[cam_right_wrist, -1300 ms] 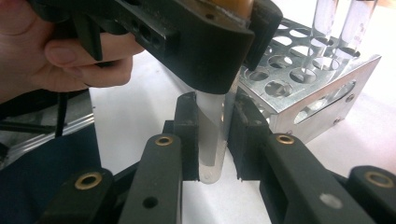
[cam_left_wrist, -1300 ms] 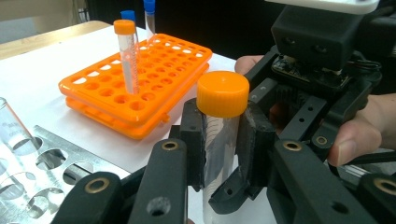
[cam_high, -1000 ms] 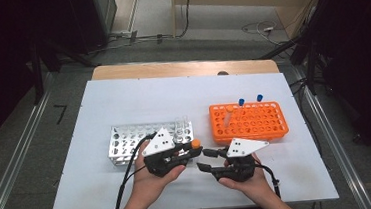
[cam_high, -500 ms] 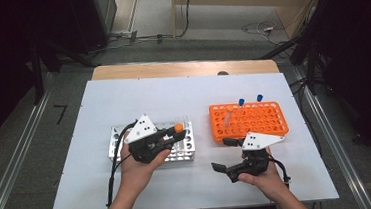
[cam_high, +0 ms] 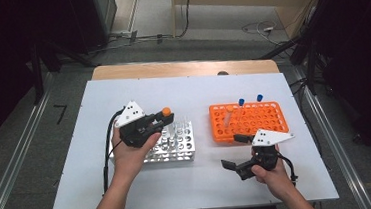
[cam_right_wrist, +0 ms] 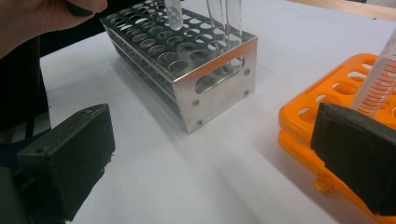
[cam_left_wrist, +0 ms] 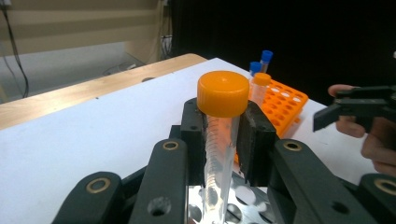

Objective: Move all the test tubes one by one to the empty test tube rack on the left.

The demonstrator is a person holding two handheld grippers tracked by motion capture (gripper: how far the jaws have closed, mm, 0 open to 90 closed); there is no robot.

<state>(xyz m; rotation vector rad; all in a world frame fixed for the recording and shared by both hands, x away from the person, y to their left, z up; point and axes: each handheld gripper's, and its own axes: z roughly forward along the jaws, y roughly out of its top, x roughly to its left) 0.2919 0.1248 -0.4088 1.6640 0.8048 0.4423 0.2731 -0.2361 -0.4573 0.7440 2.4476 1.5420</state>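
A clear tube with an orange cap [cam_high: 166, 111] stands upright between the jaws of my left gripper [cam_high: 166, 120], which is shut on it just below the cap [cam_left_wrist: 223, 93]. Its rounded bottom [cam_right_wrist: 173, 14] hangs a little above the holes of the metal rack [cam_high: 177, 148]. My right gripper [cam_high: 233, 152] is near the front left corner of the orange rack [cam_high: 270, 123]. Its jaws have just been opening and stand wide apart with nothing between them [cam_right_wrist: 210, 163].
The orange rack [cam_left_wrist: 285, 100] holds two blue-capped tubes [cam_high: 241, 101] at its back and an orange-capped tube [cam_left_wrist: 261, 79]. Clear tubes [cam_right_wrist: 224, 14] stand in the metal rack [cam_right_wrist: 210, 65]. White table [cam_high: 205, 188] runs between and in front of the racks.
The two grippers were close together at the table's middle. My left gripper has carried the orange-capped tube left over the metal rack. My right gripper has opened and drawn back to the right.
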